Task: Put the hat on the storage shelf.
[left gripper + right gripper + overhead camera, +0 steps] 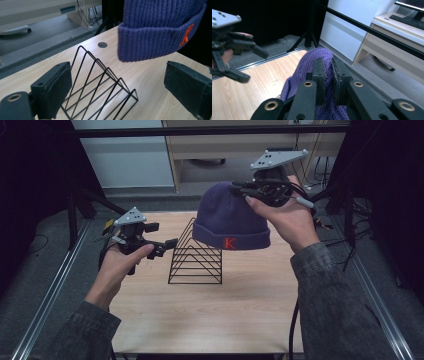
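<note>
Right now the purple beanie (pixel 231 217) hangs in the air from my right tool (pixel 245 186), which is clenched on a fold of knit at the crown; in the right gripper view the two pads pinch the purple fabric (pixel 322 56) tightly between them. The hat droops below that tool, its folded cuff with the orange letter K (pixel 229 243) at the bottom, clear of the tabletop (pixel 210 320). Below the cuff and a little toward my left tool stands the black wire rack (pixel 196 254), a row of triangular loops upright on the wood. From the left gripper view the cuff (pixel 152 42) hovers above and just beyond the far end of the rack (pixel 100 90), not touching it as far as I can tell.

My left tool (pixel 162 241) is released, jaws spread wide and holding nothing, level with the rack and just beside its near end, pointing toward it.

I judge the work as about halfway: the beanie is lifted and carried over, but it is not yet set down. What seems left is to lower it onto or beside the rack, perhaps with my left tool steadying the cuff or the wire, and then let go.
</note>
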`<state>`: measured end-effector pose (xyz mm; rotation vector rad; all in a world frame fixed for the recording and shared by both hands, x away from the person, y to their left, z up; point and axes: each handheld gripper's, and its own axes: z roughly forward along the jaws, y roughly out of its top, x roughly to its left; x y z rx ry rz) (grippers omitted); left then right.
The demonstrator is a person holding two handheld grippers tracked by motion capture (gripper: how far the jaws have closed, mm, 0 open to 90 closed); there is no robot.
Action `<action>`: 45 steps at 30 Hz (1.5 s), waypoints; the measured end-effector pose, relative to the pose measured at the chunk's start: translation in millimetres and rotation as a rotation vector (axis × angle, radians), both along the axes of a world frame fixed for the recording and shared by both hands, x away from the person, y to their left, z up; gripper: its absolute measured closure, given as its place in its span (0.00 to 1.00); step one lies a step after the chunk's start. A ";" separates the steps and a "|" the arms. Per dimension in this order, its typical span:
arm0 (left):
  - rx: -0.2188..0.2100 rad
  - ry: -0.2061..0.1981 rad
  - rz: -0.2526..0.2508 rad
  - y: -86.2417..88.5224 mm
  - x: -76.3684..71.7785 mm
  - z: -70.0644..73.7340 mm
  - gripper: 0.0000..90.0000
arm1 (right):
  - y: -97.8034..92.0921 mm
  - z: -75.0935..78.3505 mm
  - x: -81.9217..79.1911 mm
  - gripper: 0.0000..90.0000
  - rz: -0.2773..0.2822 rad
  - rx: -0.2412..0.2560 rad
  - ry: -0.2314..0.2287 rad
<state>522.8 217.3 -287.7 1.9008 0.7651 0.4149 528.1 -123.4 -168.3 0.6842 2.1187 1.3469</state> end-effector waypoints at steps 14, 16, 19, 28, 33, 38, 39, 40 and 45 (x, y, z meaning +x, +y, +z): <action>0.023 0.013 -0.052 -12.4 19.8 -0.2 0.07 | 35.6 9.0 16.0 0.91 0.060 0.030 0.000; 0.029 0.022 -0.049 -13.2 22.7 -2.9 0.07 | 38.9 9.0 16.1 0.91 0.067 0.029 0.002; 0.027 0.035 -0.052 -13.5 26.5 -6.5 0.07 | 45.0 8.6 14.6 0.91 0.082 0.026 0.005; 0.033 0.085 -0.137 -27.3 36.8 -17.5 0.16 | 57.1 5.9 11.8 0.91 0.111 -0.003 0.000; 0.049 0.075 -0.127 -27.8 37.2 -18.1 0.56 | 57.4 3.2 13.7 0.91 0.111 -0.004 0.006; 0.064 0.052 -0.096 -25.9 32.7 -13.6 0.72 | 54.1 -0.1 15.9 0.91 0.093 -0.008 0.013; 0.068 0.048 -0.089 -25.3 31.3 -12.8 0.73 | 53.6 -1.0 16.4 0.91 0.088 -0.007 0.014; 0.078 0.039 -0.080 -24.1 28.2 -11.2 0.74 | 52.7 -2.6 17.8 0.91 0.076 -0.014 0.012; 0.098 0.024 -0.053 -21.9 21.7 -7.3 0.74 | 52.1 -6.2 21.1 0.90 0.059 -0.006 0.022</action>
